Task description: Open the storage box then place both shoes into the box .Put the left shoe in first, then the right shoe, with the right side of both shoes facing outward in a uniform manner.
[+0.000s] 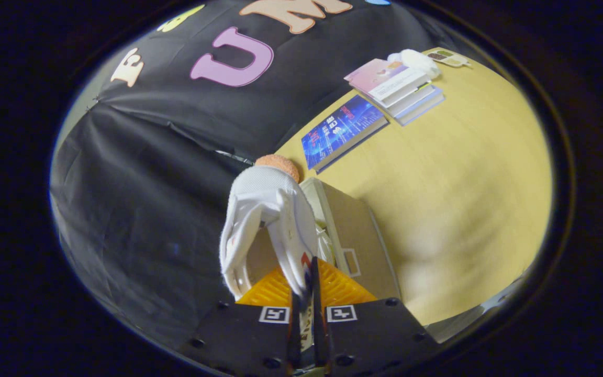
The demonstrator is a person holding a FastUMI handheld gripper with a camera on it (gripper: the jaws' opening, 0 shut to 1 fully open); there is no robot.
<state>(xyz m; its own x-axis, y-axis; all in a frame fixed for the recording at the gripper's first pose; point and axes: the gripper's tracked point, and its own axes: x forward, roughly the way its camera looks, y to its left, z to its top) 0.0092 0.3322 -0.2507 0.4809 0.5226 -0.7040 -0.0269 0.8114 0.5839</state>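
The claw [306, 285] is clamped on a white shoe [267, 220]. Just beyond it stands the open storage box [356, 235]. Next, I think, the shoe must go down inside.

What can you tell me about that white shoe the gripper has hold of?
The white shoe looks like a mesh-fabric sneaker with small red and blue marks near the fingers. The gripper is shut on it, both fingers pinching the edge of its opening, so it hangs lifted with its toe pointing away from the fingers. It sits above the open storage box on the wooden table. An orange rounded thing shows just past its toe.
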